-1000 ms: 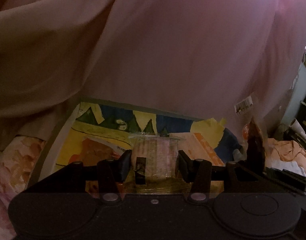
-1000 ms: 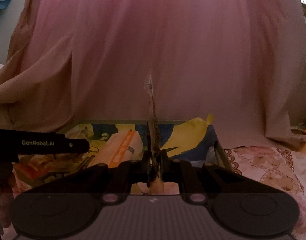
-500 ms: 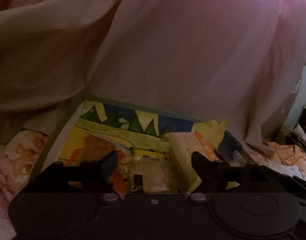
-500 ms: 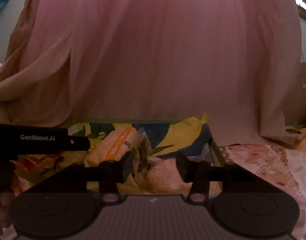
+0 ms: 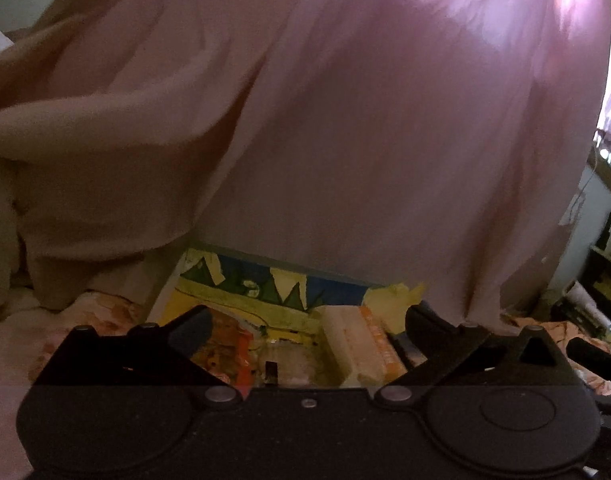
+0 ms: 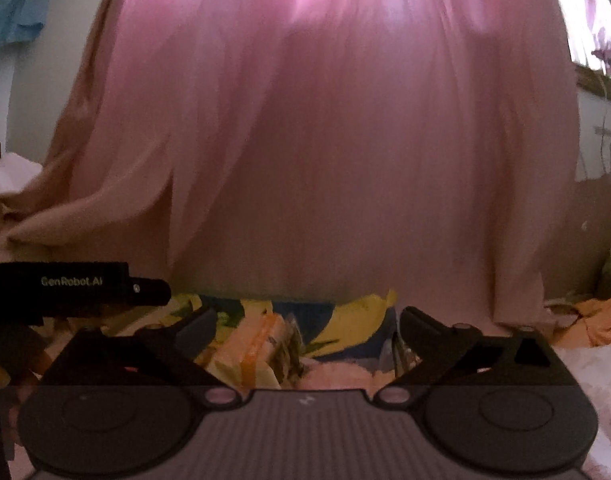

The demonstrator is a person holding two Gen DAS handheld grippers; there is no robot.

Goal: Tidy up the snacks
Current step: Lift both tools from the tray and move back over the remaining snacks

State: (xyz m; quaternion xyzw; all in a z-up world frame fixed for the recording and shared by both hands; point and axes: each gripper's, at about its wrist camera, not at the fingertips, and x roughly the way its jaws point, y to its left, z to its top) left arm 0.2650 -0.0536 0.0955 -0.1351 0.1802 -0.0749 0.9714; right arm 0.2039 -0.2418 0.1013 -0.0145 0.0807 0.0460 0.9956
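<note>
A box lined with yellow, blue and green paper (image 5: 241, 292) holds the snacks. In the left wrist view my left gripper (image 5: 307, 326) is wide open and empty above a clear packet of pale snack (image 5: 283, 364), with an orange-striped cream packet (image 5: 363, 346) to its right and an orange packet (image 5: 225, 344) to its left. In the right wrist view my right gripper (image 6: 305, 326) is wide open and empty above a pinkish packet (image 6: 337, 376) lying in the box (image 6: 357, 316), beside the orange-striped packet (image 6: 253, 344).
A pink curtain (image 5: 365, 120) hangs right behind the box and fills both views. Floral bedding (image 5: 65, 328) lies around the box. The left gripper's body (image 6: 77, 286) shows at the left of the right wrist view. Clutter and orange cloth (image 6: 597, 320) sit far right.
Both grippers opened and let go: the left released the clear packet, the right released its pinkish packet, and both packets now lie in the box. Both grippers have pulled up and back.
</note>
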